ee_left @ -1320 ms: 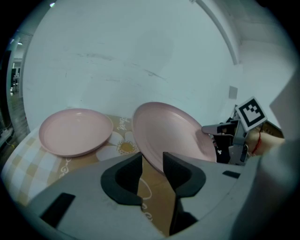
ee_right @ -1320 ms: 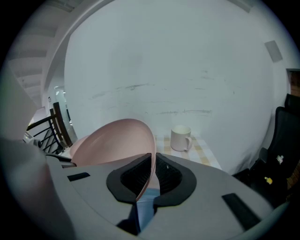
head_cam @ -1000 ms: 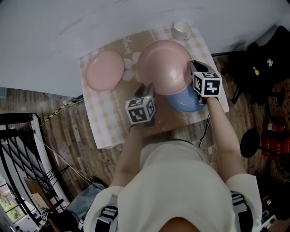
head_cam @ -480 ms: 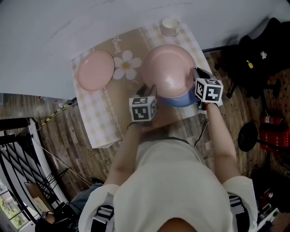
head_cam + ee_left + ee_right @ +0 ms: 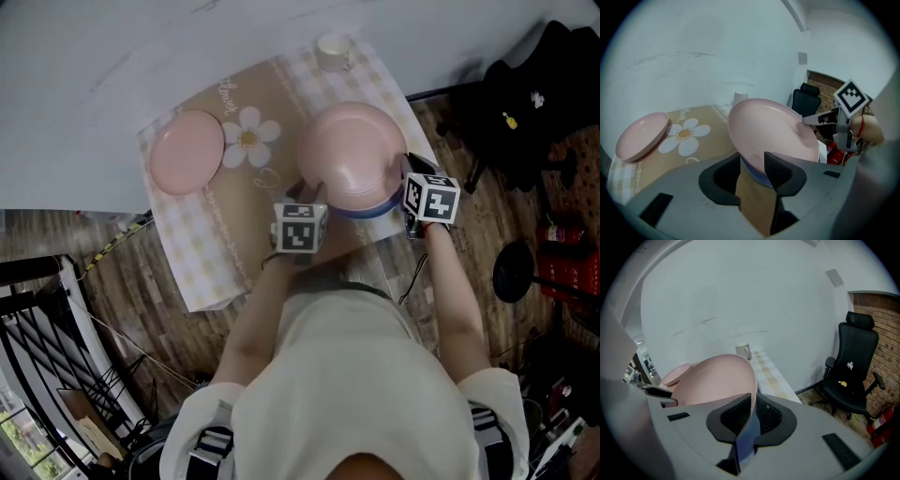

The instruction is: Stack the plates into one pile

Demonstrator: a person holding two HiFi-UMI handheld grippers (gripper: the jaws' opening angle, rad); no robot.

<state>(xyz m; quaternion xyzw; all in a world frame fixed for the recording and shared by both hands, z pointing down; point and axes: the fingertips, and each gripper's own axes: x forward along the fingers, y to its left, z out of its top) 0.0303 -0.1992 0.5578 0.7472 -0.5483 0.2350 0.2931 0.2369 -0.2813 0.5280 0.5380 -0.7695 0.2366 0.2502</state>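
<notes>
A large pink plate (image 5: 345, 155) lies tilted over a blue plate (image 5: 377, 208), of which only the near rim shows. My right gripper (image 5: 406, 171) is shut on the large pink plate's right rim (image 5: 740, 376), with the blue rim (image 5: 747, 432) showing just under it in the gap. My left gripper (image 5: 306, 192) stands at the plates' near left edge. Its jaws have just been opening, and only the brown mat shows between them (image 5: 751, 160), with the plate rim just ahead. A small pink plate (image 5: 186, 152) lies apart at the mat's left end.
A checked and brown mat (image 5: 216, 244) with a daisy print (image 5: 247, 139) covers the small table. A white cup (image 5: 333, 52) stands at its far right corner by the wall. A black office chair (image 5: 853, 371) stands on the wooden floor to the right.
The large pink plate has moved right, off the daisy and down over the blue plate, which now shows only a rim. Both grippers moved with it.
</notes>
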